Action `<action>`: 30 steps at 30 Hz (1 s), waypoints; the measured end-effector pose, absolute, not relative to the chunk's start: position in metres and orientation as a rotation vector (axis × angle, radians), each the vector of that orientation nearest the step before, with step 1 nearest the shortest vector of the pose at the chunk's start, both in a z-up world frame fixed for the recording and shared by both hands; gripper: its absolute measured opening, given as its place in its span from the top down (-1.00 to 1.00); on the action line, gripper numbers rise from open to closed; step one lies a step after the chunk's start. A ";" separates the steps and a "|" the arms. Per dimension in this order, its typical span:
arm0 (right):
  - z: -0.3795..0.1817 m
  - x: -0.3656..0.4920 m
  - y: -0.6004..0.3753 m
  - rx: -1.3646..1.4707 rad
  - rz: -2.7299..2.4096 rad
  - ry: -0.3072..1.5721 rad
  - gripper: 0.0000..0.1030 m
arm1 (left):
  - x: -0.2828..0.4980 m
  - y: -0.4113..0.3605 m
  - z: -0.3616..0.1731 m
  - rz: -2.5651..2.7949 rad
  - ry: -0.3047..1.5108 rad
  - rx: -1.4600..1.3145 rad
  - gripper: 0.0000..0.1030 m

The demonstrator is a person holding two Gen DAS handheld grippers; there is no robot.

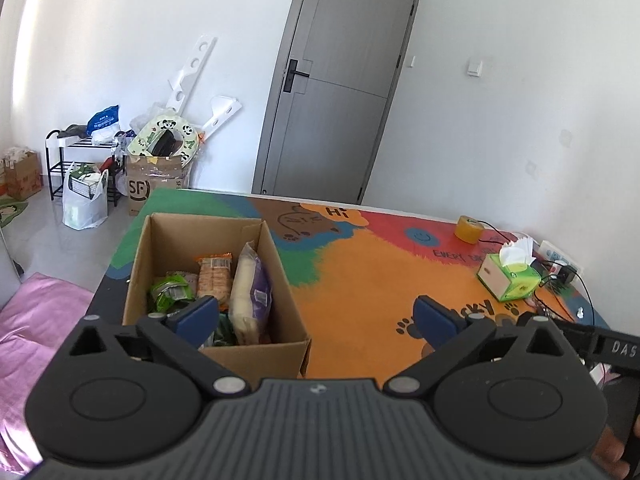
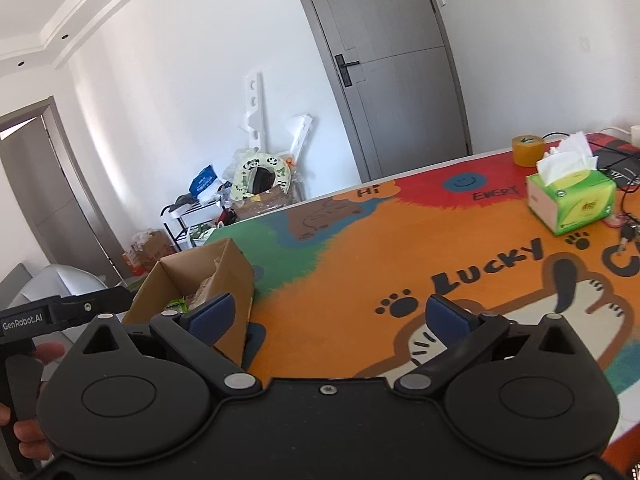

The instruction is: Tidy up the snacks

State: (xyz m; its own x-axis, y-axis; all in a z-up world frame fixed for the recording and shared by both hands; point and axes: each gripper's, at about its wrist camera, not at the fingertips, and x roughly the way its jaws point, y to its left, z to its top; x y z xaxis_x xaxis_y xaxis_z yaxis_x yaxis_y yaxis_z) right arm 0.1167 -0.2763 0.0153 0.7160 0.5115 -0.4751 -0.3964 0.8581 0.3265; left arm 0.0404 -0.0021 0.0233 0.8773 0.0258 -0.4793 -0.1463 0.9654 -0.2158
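An open cardboard box (image 1: pixel 160 240) stands on the colourful table mat (image 1: pixel 368 280) at its left end. Inside it lie several snack packs: a green one (image 1: pixel 168 292), an orange cracker pack (image 1: pixel 214 276) and a white and purple bag (image 1: pixel 250 288). My left gripper (image 1: pixel 316 318) hovers just in front of the box, open, nothing between its blue pads (image 1: pixel 198 316). In the right wrist view the same box (image 2: pixel 232 276) shows at lower left. My right gripper (image 2: pixel 330 316) is open and empty over the mat (image 2: pixel 360 248), to the right of the box.
A green tissue box (image 1: pixel 510 276) (image 2: pixel 572 200), a roll of yellow tape (image 1: pixel 469 229) (image 2: pixel 527 150) and cables with a power strip (image 1: pixel 560 264) sit at the table's far right. Beyond the table are a grey door (image 1: pixel 340 80), a shoe rack (image 1: pixel 80 160) and floor clutter. A pink cloth (image 1: pixel 36 320) lies left.
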 end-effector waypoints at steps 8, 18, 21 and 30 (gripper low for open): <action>0.032 0.099 -0.288 0.185 0.485 0.569 -1.00 | 0.014 -0.004 0.033 0.114 0.517 -0.216 -0.99; 0.036 0.077 -0.277 0.132 0.503 0.601 -1.00 | -0.003 -0.003 0.036 0.137 0.499 -0.166 -0.99; 0.038 0.074 -0.274 0.128 0.520 0.599 -1.00 | -0.003 0.000 0.034 0.149 0.507 -0.159 -0.99; 0.035 0.069 -0.261 0.104 0.550 0.622 -1.00 | -0.004 0.004 0.026 0.146 0.534 -0.147 -0.99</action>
State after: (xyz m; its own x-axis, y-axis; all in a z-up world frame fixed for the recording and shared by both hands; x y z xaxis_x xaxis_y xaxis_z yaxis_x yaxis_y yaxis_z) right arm 0.0690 -0.2611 0.0353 0.6746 0.5188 -0.5252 -0.4579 0.8521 0.2535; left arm -0.0037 0.0035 0.0258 0.8512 0.0998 -0.5153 -0.1764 0.9791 -0.1017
